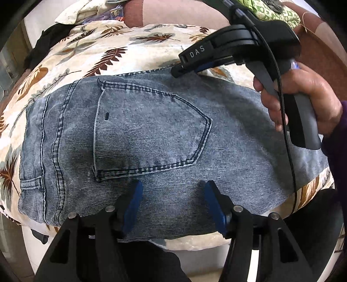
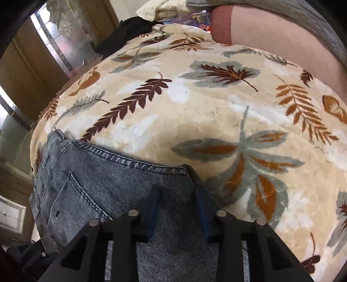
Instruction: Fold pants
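Blue-grey jeans [image 1: 151,130] lie folded on a leaf-patterned blanket [image 1: 130,52], back pocket [image 1: 147,134] facing up. My left gripper [image 1: 173,195] stands open at the jeans' near edge, its blue pads [image 1: 132,206] spread wide over the denim. A hand [image 1: 303,97] holds my right gripper [image 1: 180,70], whose tip rests on the jeans' far edge. In the right wrist view the jeans [image 2: 108,184] fill the lower left. The right gripper [image 2: 177,195] has a bunched fold of denim filling the gap between its narrow-set fingers [image 2: 155,208], at the stitched hem.
The blanket [image 2: 195,108] spreads wide beyond the jeans to the far side and right. A black garment [image 2: 130,32] and other clutter lie at its far end. Wooden doors with glass panels [image 2: 32,65] stand to the left. Green patterned cloth [image 1: 271,10] lies at the top right.
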The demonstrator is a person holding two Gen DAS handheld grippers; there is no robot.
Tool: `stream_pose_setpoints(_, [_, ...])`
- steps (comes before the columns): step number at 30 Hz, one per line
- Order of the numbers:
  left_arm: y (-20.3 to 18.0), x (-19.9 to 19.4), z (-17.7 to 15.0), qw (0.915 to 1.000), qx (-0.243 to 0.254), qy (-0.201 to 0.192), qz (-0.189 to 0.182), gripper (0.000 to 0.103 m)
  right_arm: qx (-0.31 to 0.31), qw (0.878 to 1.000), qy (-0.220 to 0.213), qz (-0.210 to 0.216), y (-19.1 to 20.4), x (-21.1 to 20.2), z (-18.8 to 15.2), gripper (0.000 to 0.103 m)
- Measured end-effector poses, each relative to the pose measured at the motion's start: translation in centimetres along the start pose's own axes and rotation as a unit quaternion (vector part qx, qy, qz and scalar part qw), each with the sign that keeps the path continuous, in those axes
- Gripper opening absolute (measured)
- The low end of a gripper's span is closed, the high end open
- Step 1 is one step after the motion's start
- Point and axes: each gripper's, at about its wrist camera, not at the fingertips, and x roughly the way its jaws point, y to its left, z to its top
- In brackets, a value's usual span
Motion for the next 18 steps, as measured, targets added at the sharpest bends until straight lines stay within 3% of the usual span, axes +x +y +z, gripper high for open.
stream_pose_setpoints(4, [-0.3,0.2,-0.2,1.0,0.004,0.005,0.006,0.061,-0.016,0.999,0.016,-0.036,1.0,0.9,0.2,0.027])
stream_pose_setpoints(13, [-1.0,-0.2,-0.6,0.9998,0.007,0.01,0.014,0.063,0.035,0.999,0.009,-0.034,0.1,1.3,0.6,0.028])
stream_pose_setpoints(17, [-1.0,-0.5,-0.5,0.9998,0.001,0.009,0.015,0.063,0.075,0.996,-0.04,-0.01,-1.1,-2.2,-0.5,0.032])
stream_pose_setpoints(18, [-1.1,-0.7,-0.5,0.9999,-0.001,0.008,0.014,0.063,0.081,0.996,-0.047,-0.006,-1.2,-3.0,-0.9,0.037])
